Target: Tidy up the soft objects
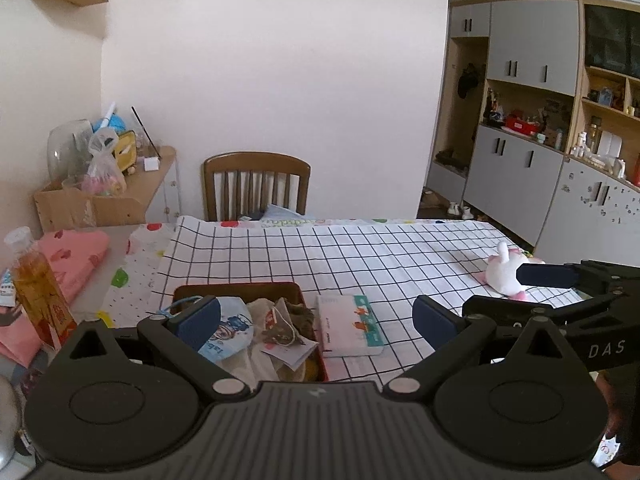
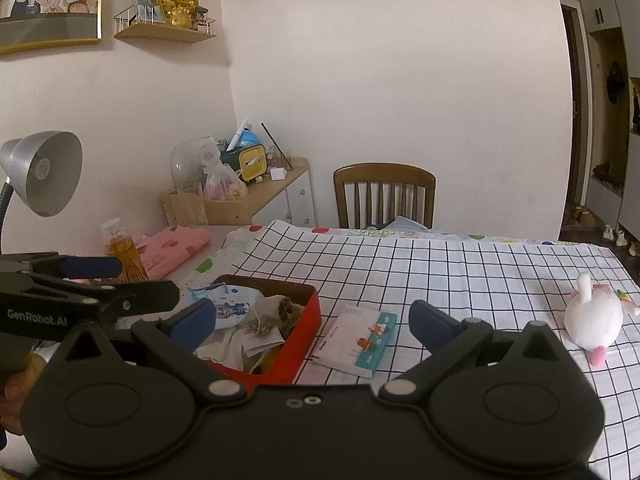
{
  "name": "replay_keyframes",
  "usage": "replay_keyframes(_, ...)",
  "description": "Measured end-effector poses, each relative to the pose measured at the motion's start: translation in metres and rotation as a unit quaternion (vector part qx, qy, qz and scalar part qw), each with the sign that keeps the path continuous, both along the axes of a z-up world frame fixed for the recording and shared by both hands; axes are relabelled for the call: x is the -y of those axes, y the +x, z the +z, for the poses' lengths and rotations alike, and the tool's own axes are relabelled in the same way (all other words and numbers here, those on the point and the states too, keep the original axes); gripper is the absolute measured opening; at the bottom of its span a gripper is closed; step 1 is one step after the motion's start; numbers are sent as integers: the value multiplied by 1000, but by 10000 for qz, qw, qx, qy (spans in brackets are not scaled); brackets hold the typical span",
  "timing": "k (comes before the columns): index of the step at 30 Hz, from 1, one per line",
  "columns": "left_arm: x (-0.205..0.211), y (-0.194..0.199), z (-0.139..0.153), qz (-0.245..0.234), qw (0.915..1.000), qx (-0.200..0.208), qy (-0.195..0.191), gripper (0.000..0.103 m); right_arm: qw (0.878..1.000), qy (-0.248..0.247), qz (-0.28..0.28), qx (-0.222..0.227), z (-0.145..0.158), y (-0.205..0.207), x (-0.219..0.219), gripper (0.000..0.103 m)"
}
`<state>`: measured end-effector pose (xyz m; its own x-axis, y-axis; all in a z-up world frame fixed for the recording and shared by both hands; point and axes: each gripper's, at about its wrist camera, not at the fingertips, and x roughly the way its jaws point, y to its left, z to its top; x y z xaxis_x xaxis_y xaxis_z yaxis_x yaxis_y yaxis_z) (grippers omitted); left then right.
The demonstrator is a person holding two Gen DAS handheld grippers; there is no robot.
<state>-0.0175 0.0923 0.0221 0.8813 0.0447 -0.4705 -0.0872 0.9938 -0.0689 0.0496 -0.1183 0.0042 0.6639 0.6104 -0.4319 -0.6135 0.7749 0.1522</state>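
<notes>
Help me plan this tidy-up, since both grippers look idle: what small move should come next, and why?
Probably ease the right gripper rightward toward the white plush toy. It lies alone on the checked tablecloth, well apart from the red box that already holds soft items. Both the right and left gripper are open and empty, and the toy sits on the right gripper's side.

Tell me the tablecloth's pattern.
White with a black grid, the tablecloth shows best in the right wrist view.
</notes>
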Motion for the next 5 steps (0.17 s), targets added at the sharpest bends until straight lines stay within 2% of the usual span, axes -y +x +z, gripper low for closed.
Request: replay_keyframes(5,4,3,-3,-65,9999,-63,-61,103,10000,23,-45,-52,-1,0,5,103)
